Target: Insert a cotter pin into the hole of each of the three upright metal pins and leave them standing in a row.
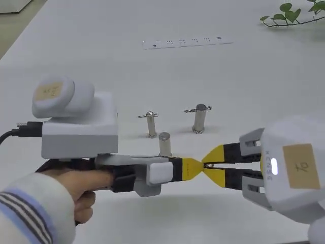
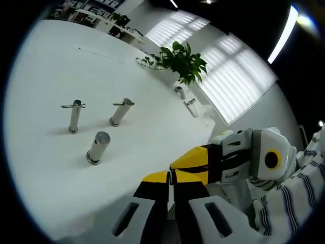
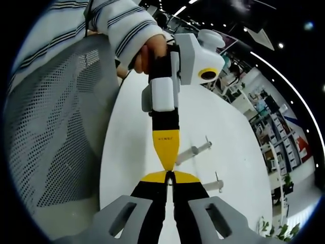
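While left tool (image 2: 170,175) and right tool (image 3: 169,175) meet pinched closed, two silver pins (image 1: 151,124) (image 1: 199,118) cottered, third pin (image 1: 164,143) bare.

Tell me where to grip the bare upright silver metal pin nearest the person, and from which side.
Likely mid-height on the bare silver metal pin, jaws level across its smooth round shaft, coming from the person's side: it stands upright on a wider foot, and the two cottered metal pins stand behind it.
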Demonstrator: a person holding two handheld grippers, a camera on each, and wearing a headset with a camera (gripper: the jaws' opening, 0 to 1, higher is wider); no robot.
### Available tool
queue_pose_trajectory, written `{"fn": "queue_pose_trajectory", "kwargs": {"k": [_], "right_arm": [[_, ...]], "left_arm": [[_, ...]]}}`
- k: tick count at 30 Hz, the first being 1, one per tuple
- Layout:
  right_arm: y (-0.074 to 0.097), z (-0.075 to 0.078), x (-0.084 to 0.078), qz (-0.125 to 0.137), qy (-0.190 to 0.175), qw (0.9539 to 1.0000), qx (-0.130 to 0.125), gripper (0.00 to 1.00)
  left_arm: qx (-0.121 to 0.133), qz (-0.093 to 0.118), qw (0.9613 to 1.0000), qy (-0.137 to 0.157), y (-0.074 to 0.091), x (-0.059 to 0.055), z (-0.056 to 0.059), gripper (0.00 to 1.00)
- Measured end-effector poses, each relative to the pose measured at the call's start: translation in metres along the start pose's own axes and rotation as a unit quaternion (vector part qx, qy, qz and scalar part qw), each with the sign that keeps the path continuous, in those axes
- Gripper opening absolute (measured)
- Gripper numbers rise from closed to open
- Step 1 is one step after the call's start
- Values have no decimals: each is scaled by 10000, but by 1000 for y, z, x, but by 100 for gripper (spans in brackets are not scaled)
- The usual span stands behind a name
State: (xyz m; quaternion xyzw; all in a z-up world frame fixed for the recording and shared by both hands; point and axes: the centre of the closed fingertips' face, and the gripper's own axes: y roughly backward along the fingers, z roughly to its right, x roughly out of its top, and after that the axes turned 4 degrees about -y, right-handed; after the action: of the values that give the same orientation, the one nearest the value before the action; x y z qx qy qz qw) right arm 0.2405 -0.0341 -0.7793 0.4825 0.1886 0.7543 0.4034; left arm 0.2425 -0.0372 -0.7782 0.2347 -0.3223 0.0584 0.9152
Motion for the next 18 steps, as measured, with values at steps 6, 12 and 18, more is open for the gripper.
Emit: {"fn": "queue_pose_trajectory", "kwargs": {"k": [6, 12, 18], "right_arm": [[1, 0, 2, 67, -74, 9999, 11, 4], [1, 1, 1, 149, -250, 9996, 3, 11], [4, 2, -6, 211, -747, 9969, 104, 17]], "left_arm": [[-40, 36, 10000, 26, 1, 1, 1, 0], [-72, 143, 9998, 140, 6, 5, 0, 0], [-188, 210, 9990, -360, 12, 9, 3, 0]]}}
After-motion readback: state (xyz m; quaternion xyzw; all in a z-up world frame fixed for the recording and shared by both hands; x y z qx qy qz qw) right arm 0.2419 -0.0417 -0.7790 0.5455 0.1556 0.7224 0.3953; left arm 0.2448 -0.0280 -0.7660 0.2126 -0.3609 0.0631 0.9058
